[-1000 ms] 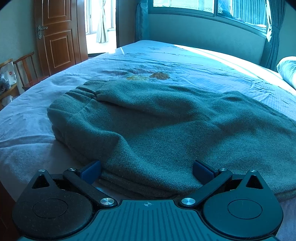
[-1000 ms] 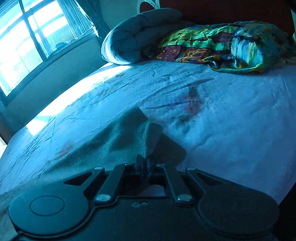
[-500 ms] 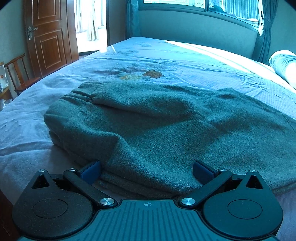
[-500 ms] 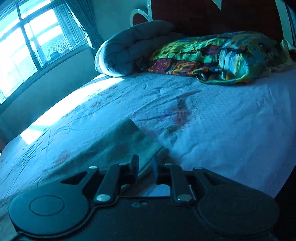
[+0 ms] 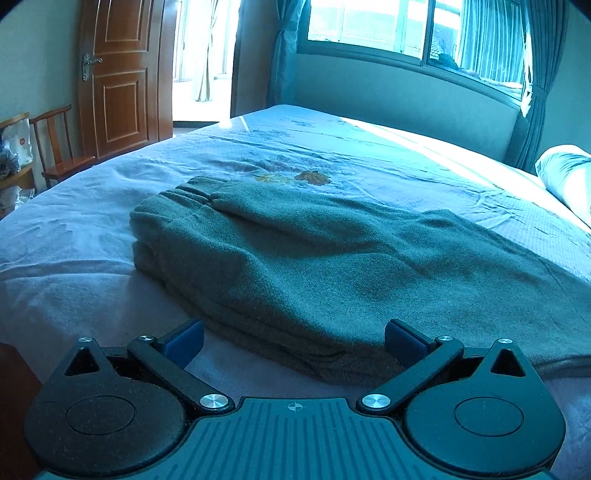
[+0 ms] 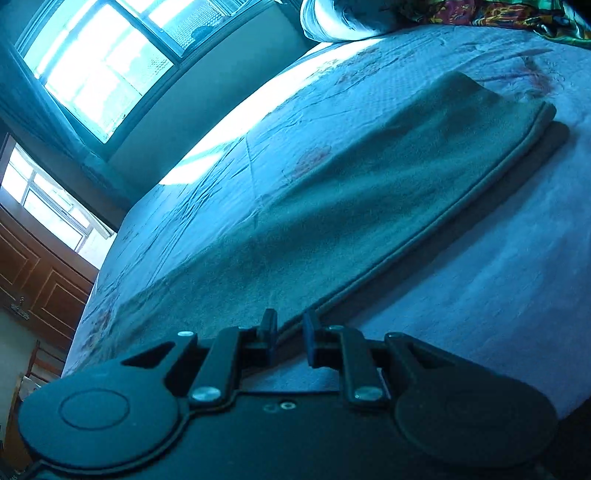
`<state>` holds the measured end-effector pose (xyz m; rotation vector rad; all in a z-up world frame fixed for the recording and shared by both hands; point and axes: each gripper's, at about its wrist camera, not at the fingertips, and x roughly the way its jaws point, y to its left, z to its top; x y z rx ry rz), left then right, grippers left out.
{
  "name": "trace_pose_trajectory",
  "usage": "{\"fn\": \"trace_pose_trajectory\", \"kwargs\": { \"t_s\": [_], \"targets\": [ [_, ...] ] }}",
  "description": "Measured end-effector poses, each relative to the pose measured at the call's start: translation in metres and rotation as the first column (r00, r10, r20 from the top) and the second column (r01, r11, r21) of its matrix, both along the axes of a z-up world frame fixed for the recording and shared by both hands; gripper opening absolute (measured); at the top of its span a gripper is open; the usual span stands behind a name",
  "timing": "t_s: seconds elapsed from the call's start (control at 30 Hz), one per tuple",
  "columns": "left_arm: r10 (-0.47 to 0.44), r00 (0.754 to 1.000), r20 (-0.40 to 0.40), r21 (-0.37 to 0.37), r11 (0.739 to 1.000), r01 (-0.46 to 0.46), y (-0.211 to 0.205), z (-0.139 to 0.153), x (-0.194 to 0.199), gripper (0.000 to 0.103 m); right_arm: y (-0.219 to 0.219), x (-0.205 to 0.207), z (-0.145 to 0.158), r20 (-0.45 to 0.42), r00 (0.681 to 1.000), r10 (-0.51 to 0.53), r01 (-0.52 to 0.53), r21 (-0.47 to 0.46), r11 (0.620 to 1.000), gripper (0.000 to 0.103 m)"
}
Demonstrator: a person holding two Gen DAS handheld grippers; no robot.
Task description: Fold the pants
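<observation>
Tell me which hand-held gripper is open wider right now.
The left hand-held gripper: its blue pads sit far apart across the pants. The right hand-held gripper shows a narrow gap.

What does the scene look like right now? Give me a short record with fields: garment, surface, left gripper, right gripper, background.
garment: green pants, lying lengthwise on the bed, waistband end toward the door
surface: bed with a pale floral sheet
left gripper: open wide, empty, facing the near edge of the pants
right gripper: open by a narrow gap, at the seam edge of the leg, nothing pinched
background: wooden door, chair, window, pillow
</observation>
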<state>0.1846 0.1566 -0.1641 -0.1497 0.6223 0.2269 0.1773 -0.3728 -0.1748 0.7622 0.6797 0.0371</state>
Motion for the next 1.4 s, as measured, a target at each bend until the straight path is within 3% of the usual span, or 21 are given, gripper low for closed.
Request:
{"fn": "trace_pose_trajectory", "kwargs": {
  "t_s": [0.17, 0.27, 0.4, 0.6, 0.8, 0.87, 0.9, 1.03, 1.13, 1.2, 1.27, 1.3, 1.4],
  "targets": [
    [0.001, 1.0, -0.004, -0.03, 1.0, -0.001, 0.001, -0.005, -0.001, 0.103, 0.005, 0.016, -0.008, -0.025, 1.0, 0.013, -0.011, 0.064, 0.998, 0.008],
    [-0.005, 1.0, -0.007, -0.027, 1.0, 0.004, 0.0, -0.005, -0.001, 0.103, 0.001, 0.021, -0.014, -0.008, 1.0, -0.009, 0.01, 0.15, 0.989, 0.008],
    [-0.01, 1.0, -0.011, -0.033, 0.999, 0.01, 0.002, -0.006, 0.001, 0.103, -0.001, 0.02, -0.013, -0.003, 1.0, -0.016, 0.017, 0.171, 0.985, 0.009],
    [-0.005, 1.0, -0.013, -0.034, 0.999, 0.005, 0.001, -0.008, 0.002, 0.103, -0.009, 0.005, -0.025, -0.036, 0.998, -0.047, 0.056, 0.302, 0.952, 0.018],
    [0.001, 1.0, -0.006, -0.025, 1.0, -0.001, -0.001, -0.007, 0.003, 0.103, -0.003, 0.019, -0.025, -0.039, 0.998, -0.043, 0.052, 0.255, 0.965, 0.02],
    [0.009, 1.0, -0.002, -0.012, 1.0, -0.009, -0.001, -0.005, 0.004, 0.103, 0.003, 0.024, -0.019, -0.04, 0.999, -0.021, 0.028, 0.163, 0.986, 0.001],
    [0.008, 1.0, -0.007, -0.014, 1.0, -0.008, -0.001, -0.004, 0.006, 0.103, 0.006, 0.024, -0.013, -0.031, 0.999, -0.012, 0.016, 0.132, 0.991, 0.0],
    [0.012, 1.0, 0.015, -0.011, 1.0, -0.012, 0.0, 0.006, 0.003, 0.103, 0.014, 0.004, 0.016, 0.05, 0.999, 0.003, -0.005, 0.047, 0.999, 0.0],
    [0.01, 1.0, 0.004, -0.007, 1.0, -0.01, 0.0, 0.005, 0.006, 0.103, 0.017, 0.008, -0.003, -0.022, 1.0, 0.002, -0.002, 0.011, 1.0, 0.0],
    [0.01, 1.0, -0.005, -0.02, 1.0, -0.01, 0.0, 0.002, 0.007, 0.103, 0.012, 0.014, -0.024, -0.06, 0.998, -0.013, 0.017, 0.071, 0.997, 0.0],
    [0.005, 1.0, -0.004, -0.019, 1.0, -0.005, -0.001, 0.003, 0.006, 0.103, 0.003, 0.007, -0.017, -0.033, 0.999, -0.038, 0.042, 0.122, 0.992, 0.004],
    [-0.003, 1.0, 0.002, -0.003, 1.0, 0.003, -0.003, 0.005, 0.005, 0.103, -0.004, -0.002, -0.01, -0.008, 0.997, -0.073, 0.074, 0.115, 0.991, 0.017],
    [0.001, 1.0, 0.005, 0.013, 1.0, -0.001, -0.002, 0.006, 0.006, 0.103, -0.032, -0.021, 0.004, 0.051, 0.983, -0.177, 0.171, 0.097, 0.98, 0.017]
  ]
}}
